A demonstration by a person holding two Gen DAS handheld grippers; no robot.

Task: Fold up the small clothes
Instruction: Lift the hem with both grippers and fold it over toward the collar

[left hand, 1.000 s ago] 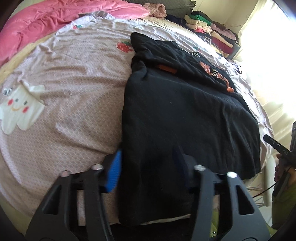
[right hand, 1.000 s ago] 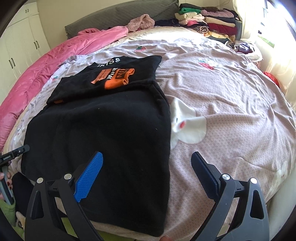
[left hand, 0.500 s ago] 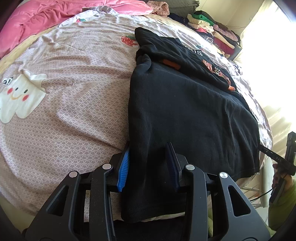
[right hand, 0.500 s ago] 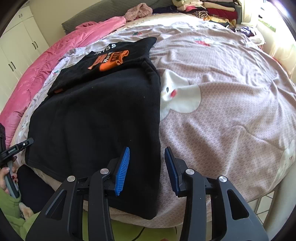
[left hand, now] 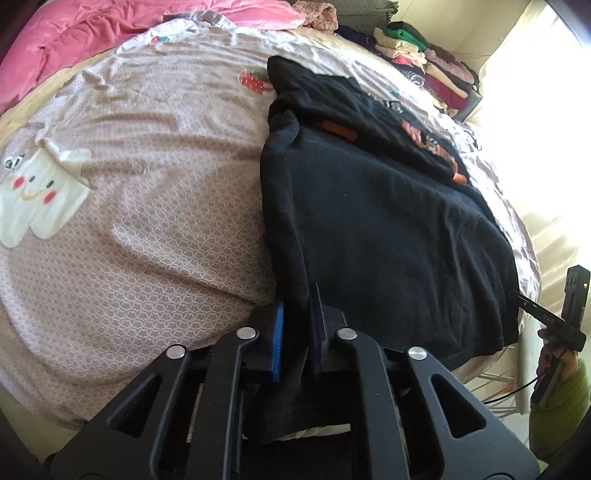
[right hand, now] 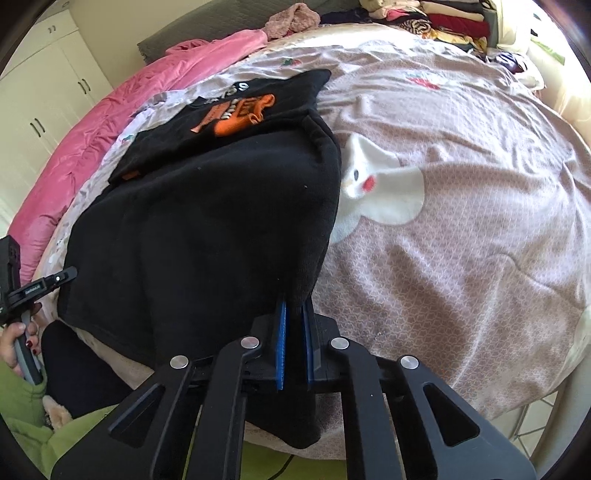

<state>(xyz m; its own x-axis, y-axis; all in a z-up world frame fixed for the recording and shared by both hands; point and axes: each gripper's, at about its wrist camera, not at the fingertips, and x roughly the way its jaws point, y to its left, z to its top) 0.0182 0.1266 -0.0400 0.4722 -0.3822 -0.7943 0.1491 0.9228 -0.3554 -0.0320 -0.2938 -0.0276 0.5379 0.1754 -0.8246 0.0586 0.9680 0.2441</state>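
A black garment (left hand: 388, 229) lies on a bed's mauve patterned sheet (left hand: 147, 240), beside a pink quilt (right hand: 92, 122) and stacked clothes (right hand: 443, 18). The left claw (left hand: 297, 325) and right claw (right hand: 293, 325) each pinch its near corners.

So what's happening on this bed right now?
A person is folding a black garment spread on a bed with a patterned sheet. Each hand holds a tool. The left tool is shut on the garment's near hem at one side edge, and the right tool is shut on the hem at the opposite side edge. The upper part, with an orange print, already lies folded over. The hem has not yet been lifted off the bed.
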